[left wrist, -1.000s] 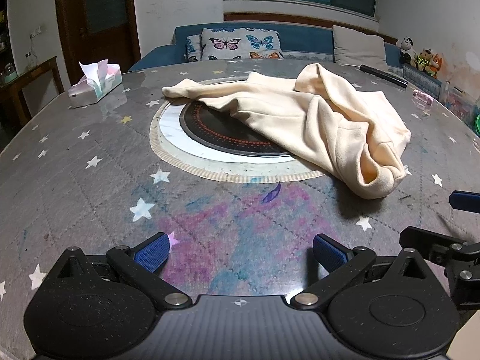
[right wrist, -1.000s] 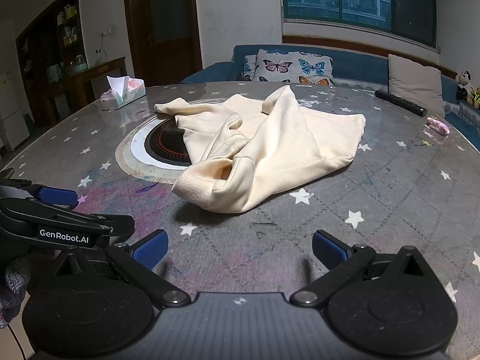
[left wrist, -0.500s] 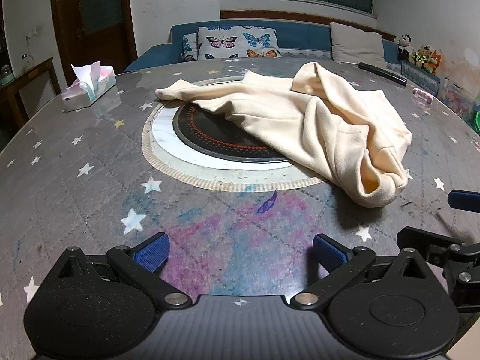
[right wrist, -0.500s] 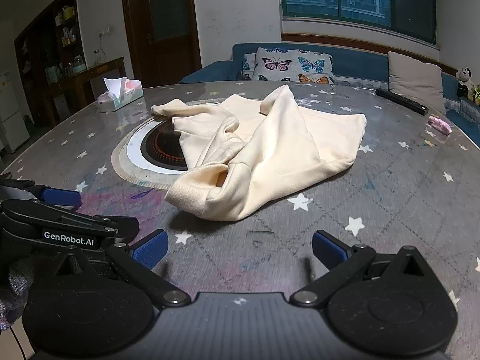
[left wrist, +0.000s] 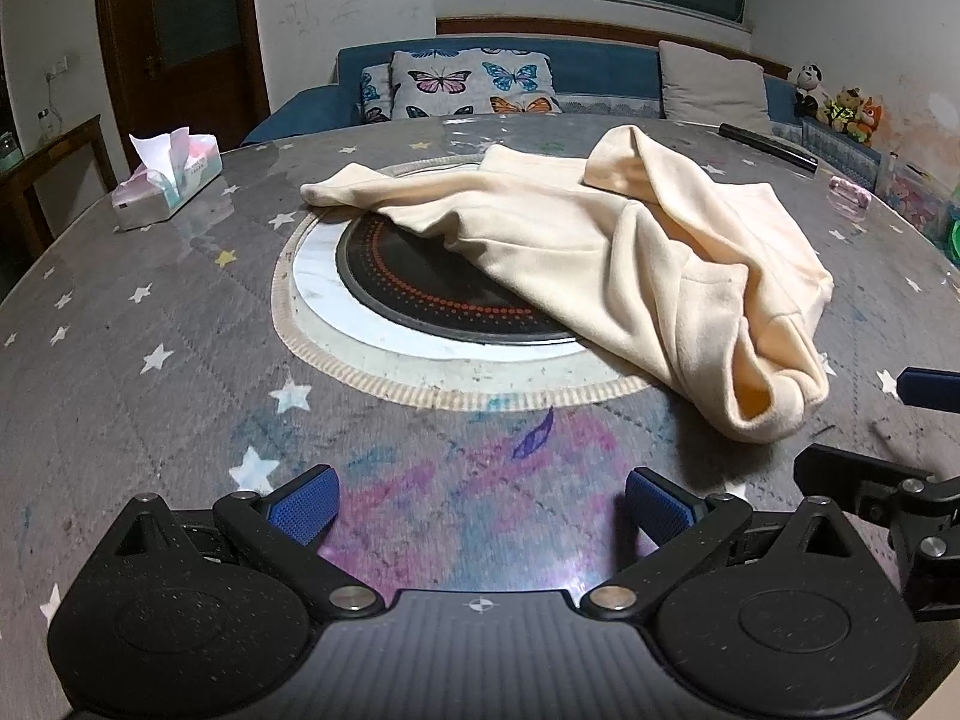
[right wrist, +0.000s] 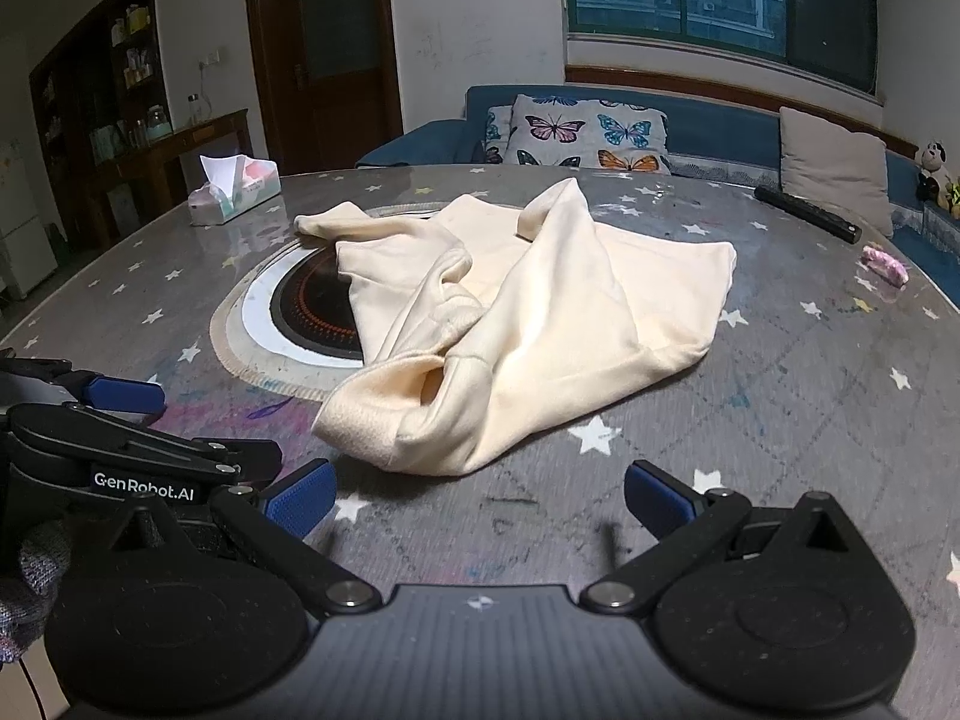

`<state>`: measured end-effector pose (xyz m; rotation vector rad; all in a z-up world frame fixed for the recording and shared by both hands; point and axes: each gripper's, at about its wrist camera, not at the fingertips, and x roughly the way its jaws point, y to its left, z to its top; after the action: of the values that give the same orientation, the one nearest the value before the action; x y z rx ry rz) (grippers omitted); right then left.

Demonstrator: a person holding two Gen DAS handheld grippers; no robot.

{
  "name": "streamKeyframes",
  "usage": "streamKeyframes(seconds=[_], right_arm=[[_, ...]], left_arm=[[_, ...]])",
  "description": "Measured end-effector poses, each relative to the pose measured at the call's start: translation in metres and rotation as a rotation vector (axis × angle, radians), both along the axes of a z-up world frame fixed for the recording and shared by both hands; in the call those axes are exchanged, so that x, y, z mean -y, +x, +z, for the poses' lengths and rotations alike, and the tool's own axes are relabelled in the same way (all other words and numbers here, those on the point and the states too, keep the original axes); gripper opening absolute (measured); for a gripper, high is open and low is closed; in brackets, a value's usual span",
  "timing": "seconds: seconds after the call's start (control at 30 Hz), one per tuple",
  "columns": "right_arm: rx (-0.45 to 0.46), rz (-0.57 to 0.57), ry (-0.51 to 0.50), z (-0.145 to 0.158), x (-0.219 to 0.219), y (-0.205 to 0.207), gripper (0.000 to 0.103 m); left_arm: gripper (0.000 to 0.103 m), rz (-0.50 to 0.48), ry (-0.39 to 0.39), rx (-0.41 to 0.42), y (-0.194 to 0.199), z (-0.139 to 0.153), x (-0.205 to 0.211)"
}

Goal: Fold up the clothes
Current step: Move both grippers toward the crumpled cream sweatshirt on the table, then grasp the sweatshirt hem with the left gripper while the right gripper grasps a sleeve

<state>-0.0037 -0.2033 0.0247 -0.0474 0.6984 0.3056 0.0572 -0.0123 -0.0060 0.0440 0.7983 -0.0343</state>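
Crumpled cream top point(right wrist: 540, 324), both tongs wide.

Cream garment point(right wrist: 534, 324) crumpled mid-table, right gripper point(right wrist: 480, 498) hanging just short of it.

Blue-padded fingers point(right wrist: 300, 495) spread wide, nothing between them, above the star-patterned table point(right wrist: 810, 420). The garment's bunched, rolled hem points at the camera; its far part overlaps the round black inset point(right wrist: 312, 312). The left gripper point(right wrist: 120, 420) sits low at left, marked GenRobot.AI. Tissue box point(right wrist: 234, 195) far left, black remote point(right wrist: 807, 215) far right, near the edge.
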Motion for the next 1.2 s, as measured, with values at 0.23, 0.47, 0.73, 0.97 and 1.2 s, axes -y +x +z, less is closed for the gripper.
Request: streamKeyframes(seconds=[0.23,0.47,0.73,0.97,1.2], right_arm=[[0.023,-0.001,-0.009,0.011,0.007,0.013,0.103],[0.040,-0.024,-0.006,0.024,0.021,0.045,0.095],[0.036,-0.057,0.018,0.034,0.039,0.106,0.082],[0.012,-0.022,0.028,0.030,0.034,0.167,0.069],[-0.012,0.022,0.019,0.018,0.013,0.216,0.063]], left_arm=[[0.103,0.000,0.002,0.014,0.015,0.008,-0.002],[0.102,-0.028,-0.001,0.038,0.037,0.020,0.004],[0.085,-0.065,-0.091,0.052,0.081,0.037,0.010],[0.071,-0.212,-0.084,0.058,0.119,0.036,0.037],[0.040,-0.274,-0.107,-0.014,0.147,0.018,0.046]])
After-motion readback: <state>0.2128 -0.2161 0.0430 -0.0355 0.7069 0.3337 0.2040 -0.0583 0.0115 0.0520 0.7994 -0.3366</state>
